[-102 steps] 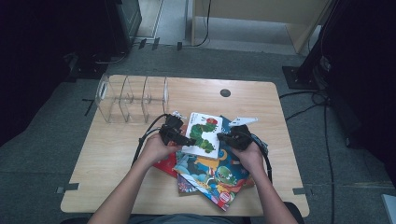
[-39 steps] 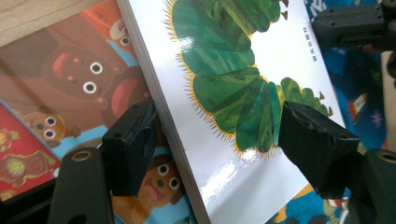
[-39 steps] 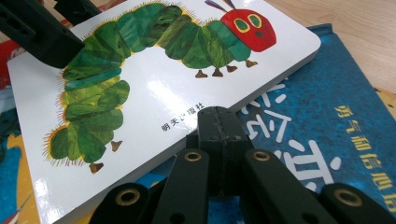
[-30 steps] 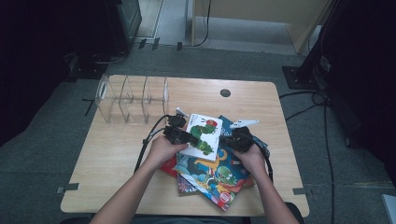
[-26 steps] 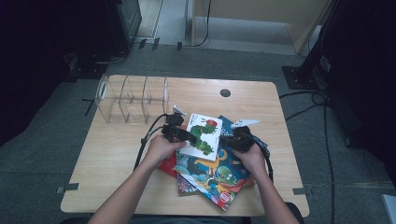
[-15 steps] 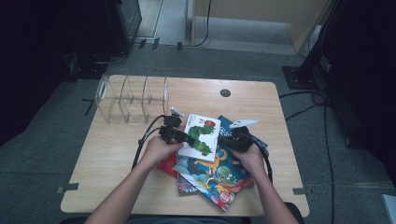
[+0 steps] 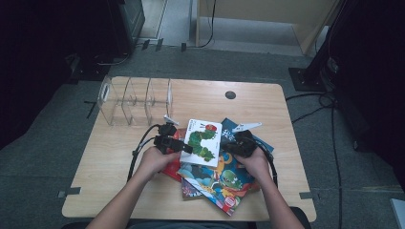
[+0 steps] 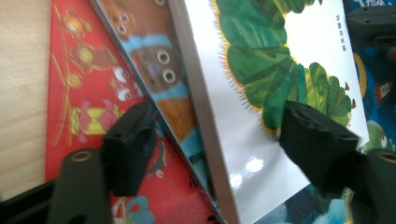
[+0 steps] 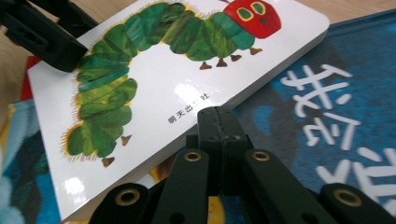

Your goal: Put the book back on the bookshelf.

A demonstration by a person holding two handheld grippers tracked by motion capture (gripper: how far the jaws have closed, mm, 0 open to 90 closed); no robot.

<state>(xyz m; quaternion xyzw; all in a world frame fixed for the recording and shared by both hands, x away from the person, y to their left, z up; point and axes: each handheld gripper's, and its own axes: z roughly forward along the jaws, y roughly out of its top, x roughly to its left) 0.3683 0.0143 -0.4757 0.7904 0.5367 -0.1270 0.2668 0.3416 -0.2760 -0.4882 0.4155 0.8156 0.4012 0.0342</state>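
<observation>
High view: a wooden worktop point(image 7: 119, 162) carries a loose pile of picture books near the person's edge, and on top of the pile lies the white caterpillar book point(image 7: 203, 140), tilted. Behind the pile to the left stands a clear rack point(image 7: 135, 100) with three open slots, well apart from the books. A dark round hole point(image 7: 230, 95) sits in the worktop farther back. The left hand-held gripper point(image 7: 184, 148) reaches in at the caterpillar book's left edge, and the right hand-held gripper point(image 7: 228, 146) lies at its right edge. Two hands and two grippers are in sight, each trailing a black cable. At least four books can be counted; the pile hides any more.

Compared with the frame half a second ago, the caterpillar book has settled a little lower on the pile, and the left gripper has shifted slightly along it.

Left gripper view: the jaws stand apart and have just been opening. The caterpillar book's point(image 8: 261, 112) thick left edge lies between them without either pad pressing on it: one finger is over the red book point(image 8: 70, 93), the other over the white cover. A book with a brown-faced figure point(image 8: 154, 60) lies between the red one and the caterpillar book.

Right gripper view: the jaws are together, their tip touching or just over the caterpillar book's point(image 9: 163, 84) lower edge, nothing between them. A blue book point(image 9: 317, 121) with white characters lies under that book, to the right. The other gripper's black finger point(image 9: 46, 42) rests at the far left corner.
</observation>
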